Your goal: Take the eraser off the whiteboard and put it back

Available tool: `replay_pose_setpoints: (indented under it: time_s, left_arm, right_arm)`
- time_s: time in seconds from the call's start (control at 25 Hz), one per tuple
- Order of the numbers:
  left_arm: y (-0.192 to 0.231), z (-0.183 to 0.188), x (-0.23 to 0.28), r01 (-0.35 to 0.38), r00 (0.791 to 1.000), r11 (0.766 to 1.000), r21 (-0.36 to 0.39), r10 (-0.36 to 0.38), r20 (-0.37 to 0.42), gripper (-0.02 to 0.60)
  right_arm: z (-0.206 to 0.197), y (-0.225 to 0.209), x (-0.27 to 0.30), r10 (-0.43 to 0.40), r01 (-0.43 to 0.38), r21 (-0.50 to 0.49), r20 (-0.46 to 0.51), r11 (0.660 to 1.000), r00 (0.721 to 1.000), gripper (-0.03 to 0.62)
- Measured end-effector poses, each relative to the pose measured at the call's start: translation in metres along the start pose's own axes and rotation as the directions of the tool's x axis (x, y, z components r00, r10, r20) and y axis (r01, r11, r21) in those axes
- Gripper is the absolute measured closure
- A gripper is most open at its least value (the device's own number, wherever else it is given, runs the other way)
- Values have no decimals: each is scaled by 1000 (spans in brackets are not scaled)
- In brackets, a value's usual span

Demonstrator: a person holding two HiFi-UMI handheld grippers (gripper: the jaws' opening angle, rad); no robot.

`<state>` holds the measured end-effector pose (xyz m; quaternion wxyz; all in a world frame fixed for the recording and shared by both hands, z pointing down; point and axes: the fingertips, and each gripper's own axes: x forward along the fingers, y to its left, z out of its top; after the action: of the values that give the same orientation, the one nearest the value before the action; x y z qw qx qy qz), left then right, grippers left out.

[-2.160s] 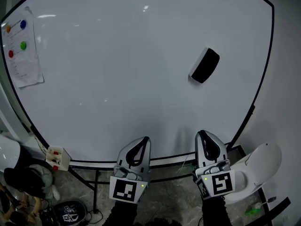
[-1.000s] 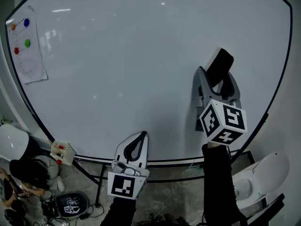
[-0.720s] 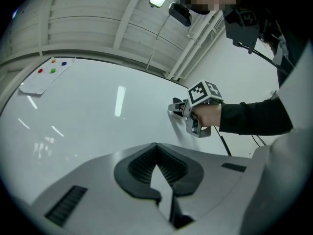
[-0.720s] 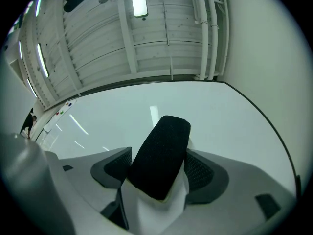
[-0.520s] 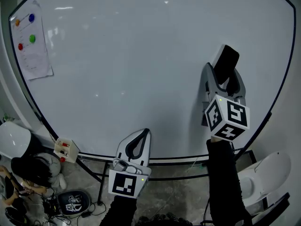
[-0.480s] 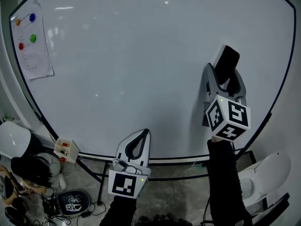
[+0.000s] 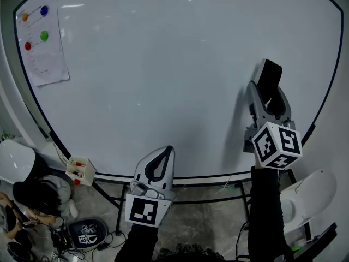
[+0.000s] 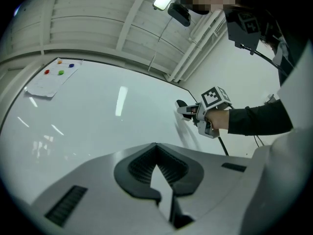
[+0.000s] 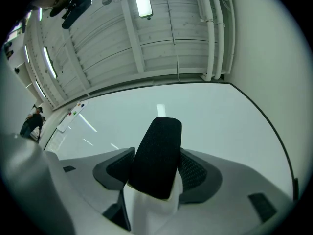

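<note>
At far left on the board point(image 7: 152, 64), near its top edge: a sheet point(image 7: 46, 42) with coloured dots, flat on the surface. Lower down, at the bottom-left frame of the board: a small box point(image 7: 80, 170) with red pieces inside. Under it, at floor level: a person point(image 7: 32, 201) in dark clothes, only partly seen.

Toward the middle, just below the bottom edge of the board: left gripper point(image 7: 167, 149), pointing at the board but apart from it. Jaws together at the tips, with nothing between them, as shown clearly in the left gripper view point(image 8: 156, 145).

At right, raised well higher than the left one: right gripper point(image 7: 270, 94), with its cube point(image 7: 277, 144) toward the camera. Jaws set wide, having just been closing, with the eraser point(image 7: 270, 79) between them. In the right gripper view point(image 9: 157, 152): both pads against the sides of the eraser point(image 9: 164, 131), black felt face toward the camera, white body below. Eraser upright, long side along the jaws, top end reaching past the fingertips. Located at the right part of the board, close to the black border. Touching the surface or already off it: cannot tell. In the left gripper view, same gripper point(image 8: 188, 109) and hand point(image 8: 218, 119) seen from the side, close to the board, with the eraser point(image 8: 181, 103) in front.
</note>
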<state>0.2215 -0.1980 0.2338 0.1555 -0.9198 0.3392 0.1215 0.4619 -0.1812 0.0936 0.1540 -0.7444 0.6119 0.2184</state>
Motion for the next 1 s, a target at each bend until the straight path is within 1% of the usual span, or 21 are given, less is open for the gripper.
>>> replay_pose_setpoints:
  time_s: [0.16, 0.32, 0.52, 0.68, 0.88, 1.0]
  left_arm:
    - [1, -2, -9, 31, 1000, 999, -27, -31, 0, 580]
    - [-4, -8, -13, 80, 997, 997, -14, -80, -6, 580]
    - [-16, -1, -19, 105, 994, 994, -25, -105, 5, 580]
    - [-29, 13, -28, 97, 995, 995, -18, -97, 14, 580]
    - [-57, 31, -47, 76, 997, 997, -7, -75, 13, 580]
    - [-78, 38, -58, 41, 999, 999, -34, -41, 7, 580]
  right_arm:
    - [10, 13, -33, 19, -19, -11, 4, 1000, 1000, 307]
    - [24, 25, -68, 29, -28, -30, 10, 999, 1000, 310]
    - [35, 32, -105, 49, -49, -62, 4, 997, 999, 310]
    - [38, 32, -134, 71, -72, -76, -19, 995, 997, 310]
    - [49, 28, -170, 105, -107, -62, -23, 992, 994, 310]
    - [54, 21, -190, 127, -128, -46, -32, 991, 991, 310]
